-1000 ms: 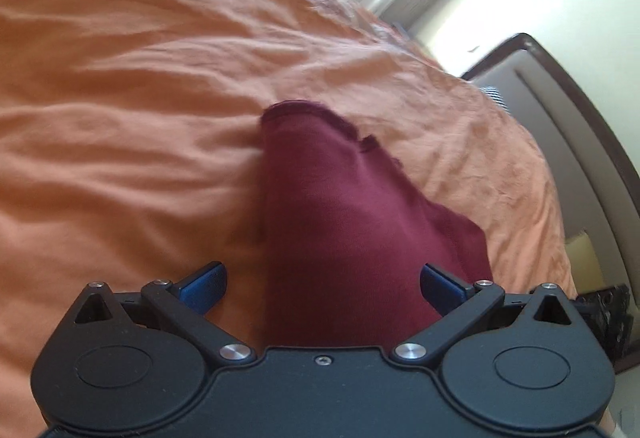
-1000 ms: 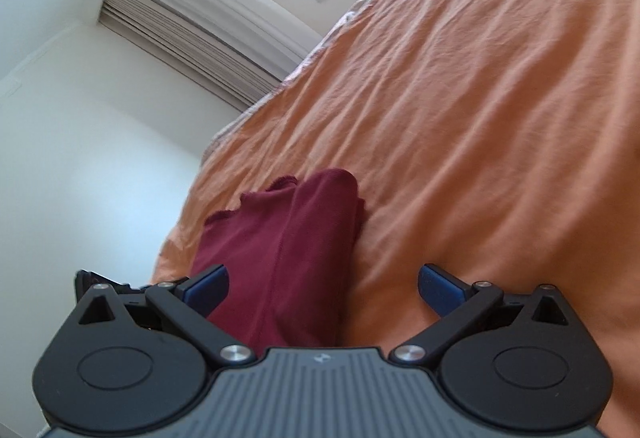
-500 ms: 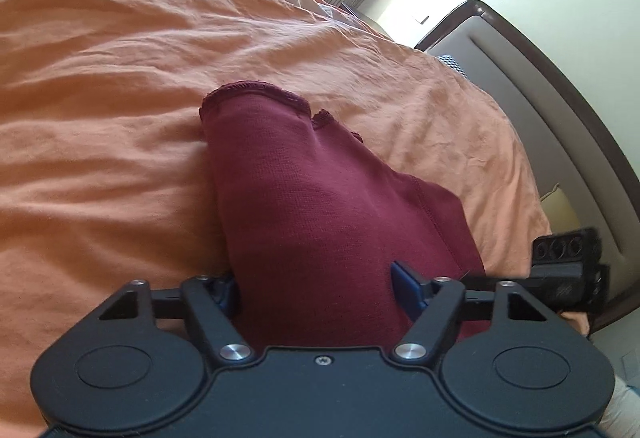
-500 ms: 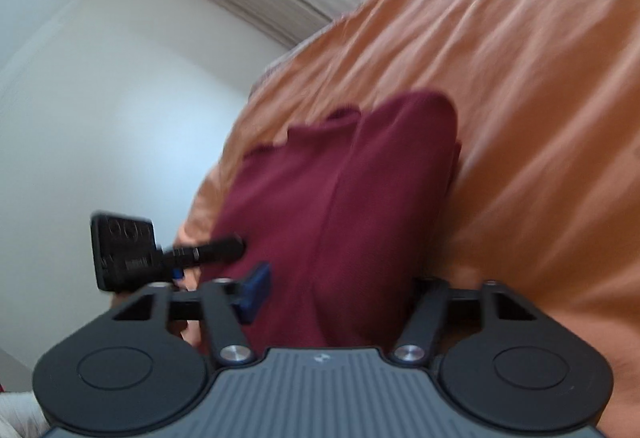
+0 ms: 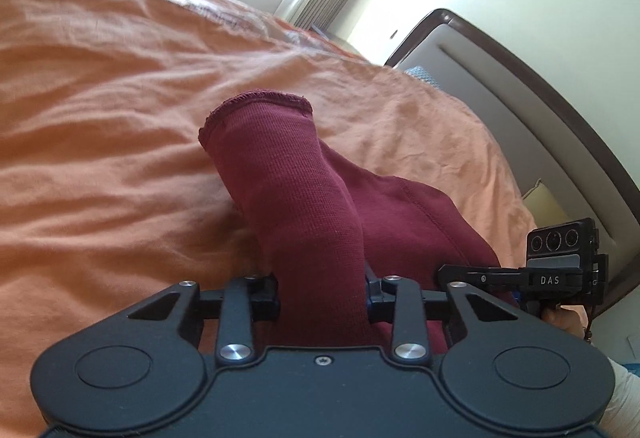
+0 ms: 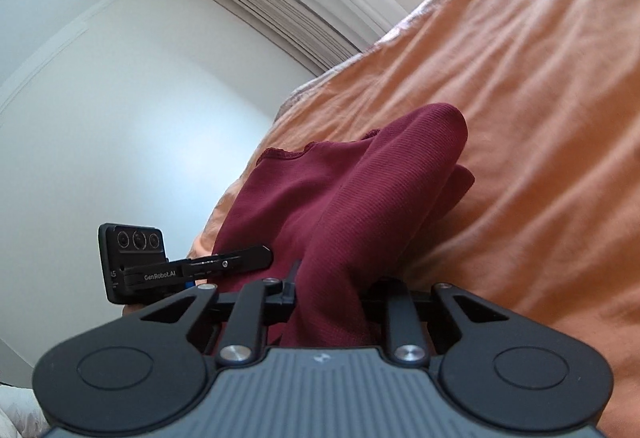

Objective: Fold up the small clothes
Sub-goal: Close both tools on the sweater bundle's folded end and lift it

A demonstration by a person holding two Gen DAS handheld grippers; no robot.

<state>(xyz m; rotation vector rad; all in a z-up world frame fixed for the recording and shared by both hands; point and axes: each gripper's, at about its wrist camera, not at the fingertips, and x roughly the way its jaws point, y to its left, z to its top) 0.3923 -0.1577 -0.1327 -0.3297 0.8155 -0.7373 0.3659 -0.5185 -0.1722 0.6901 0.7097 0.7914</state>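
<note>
The left gripper (image 5: pixel 322 298) has its jaws clenched on a bunched end of the garment (image 5: pixel 304 198), a dark red ribbed knit piece. The cloth rises out from between the jaws and runs ahead of them to a stitched hem, which rests on the bed (image 5: pixel 100 118), covered in wrinkled orange fabric. To the right of these jaws more of the garment spreads flat, and past it the right gripper (image 5: pixel 560 278) shows side-on with part of a hand (image 5: pixel 560 318) beneath it.

The right gripper (image 6: pixel 332 302) likewise has its jaws clamped on the garment (image 6: pixel 360 198), gripping a thick fold that runs ahead and ends in a rounded bulge. Left of these jaws the cloth lies wider, its hem toward the bed's (image 6: pixel 520 118) edge, and the left gripper (image 6: pixel 168 266) sits just beside it. A headboard (image 5: pixel 520 98) stands off to the right of the left jaws.
</note>
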